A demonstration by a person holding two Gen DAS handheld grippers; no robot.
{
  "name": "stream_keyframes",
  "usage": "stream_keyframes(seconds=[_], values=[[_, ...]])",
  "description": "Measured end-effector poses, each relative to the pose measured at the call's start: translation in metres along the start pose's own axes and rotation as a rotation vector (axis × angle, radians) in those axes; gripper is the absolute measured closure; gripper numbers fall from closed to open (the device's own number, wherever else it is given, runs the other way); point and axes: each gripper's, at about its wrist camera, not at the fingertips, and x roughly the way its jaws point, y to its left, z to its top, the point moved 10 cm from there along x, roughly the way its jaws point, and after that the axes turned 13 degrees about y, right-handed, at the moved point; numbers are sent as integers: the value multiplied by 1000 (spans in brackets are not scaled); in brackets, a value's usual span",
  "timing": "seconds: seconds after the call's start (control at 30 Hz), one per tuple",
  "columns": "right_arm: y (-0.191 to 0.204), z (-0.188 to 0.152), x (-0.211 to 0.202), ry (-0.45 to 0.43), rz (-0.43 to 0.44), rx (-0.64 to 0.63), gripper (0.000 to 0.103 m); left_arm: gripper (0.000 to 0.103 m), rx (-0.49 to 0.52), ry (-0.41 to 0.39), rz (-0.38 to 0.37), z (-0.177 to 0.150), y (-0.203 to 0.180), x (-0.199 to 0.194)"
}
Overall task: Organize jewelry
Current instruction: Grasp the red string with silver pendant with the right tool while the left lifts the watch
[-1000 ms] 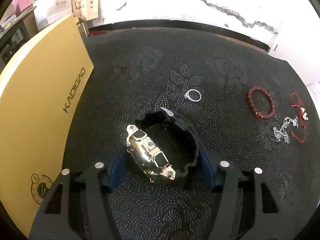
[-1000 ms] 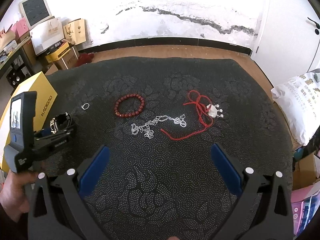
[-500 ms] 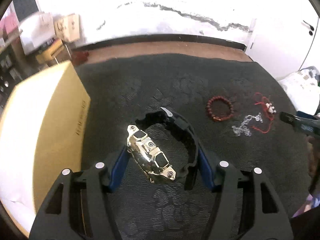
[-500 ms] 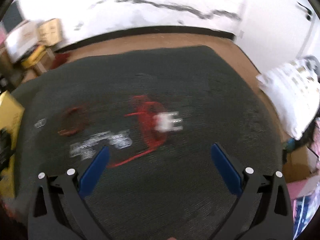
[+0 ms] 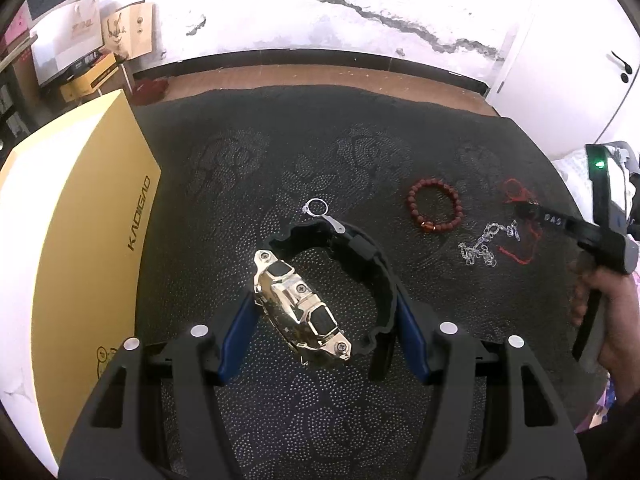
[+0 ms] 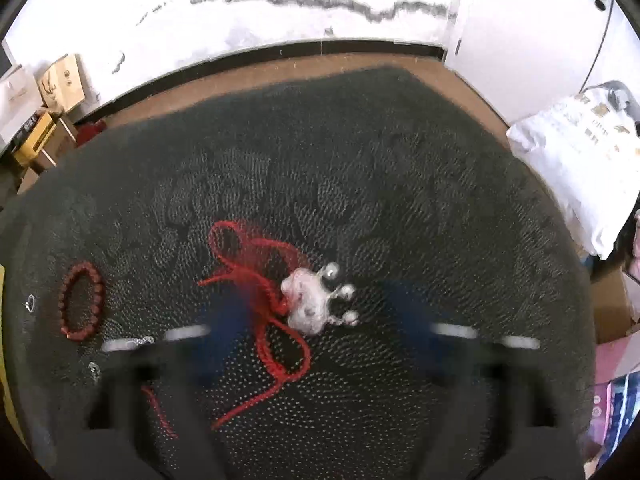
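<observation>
My left gripper point(image 5: 320, 316) is shut on a gold-faced watch point(image 5: 300, 304) with a black strap, held above the dark mat point(image 5: 240, 160). Beyond it lie a silver ring point(image 5: 316, 207), a red bead bracelet point(image 5: 434, 208), a silver chain point(image 5: 480, 244) and a red cord point(image 5: 520, 240). My right gripper point(image 6: 320, 316) is open and blurred, low over the red cord necklace point(image 6: 260, 312) and its white pendant point(image 6: 312, 304). The bead bracelet point(image 6: 82, 304) lies at its left. The right gripper's body point(image 5: 600, 232) shows at the right of the left wrist view.
A yellow box point(image 5: 80, 240) lies along the mat's left side. Cardboard boxes point(image 5: 120, 32) stand by the white wall at the back left. A white bag point(image 6: 580, 148) and clutter sit right of the mat. Wooden floor point(image 6: 280, 76) borders the mat's far edge.
My right gripper has moved right and down onto the red cord necklace and pendant. My left gripper has lifted and pulled back with the watch in it.
</observation>
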Motion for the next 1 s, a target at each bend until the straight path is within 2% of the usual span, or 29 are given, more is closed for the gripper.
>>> stream_keyframes(seconds=[0.17,0.27,0.37,0.47,0.5,0.63,0.73,0.87,1.0], values=[[-4,-1,1,25,20,-8,77,41,11,-17,5,0,-2,-7],[3,-8,-13,50,53,5,78,41,3,-25,5,1,1,-15],[15,-17,-56,8,75,-24,78,41,-10,-46,15,1,6,-36],[33,-28,-101,-15,133,-53,80,41,0,-78,32,-1,10,-62],[41,-32,-117,-24,153,-70,92,41,3,-86,41,-2,12,-70],[83,-44,-188,-84,187,-160,92,41,-14,-117,55,-11,29,-111],[121,-56,-225,-104,219,-227,92,41,-43,-146,78,-17,50,-138],[173,-77,-260,-119,251,-317,92,41,-89,-172,111,-27,89,-167],[228,-101,-287,-131,290,-395,92,41,-132,-170,134,-38,125,-180]])
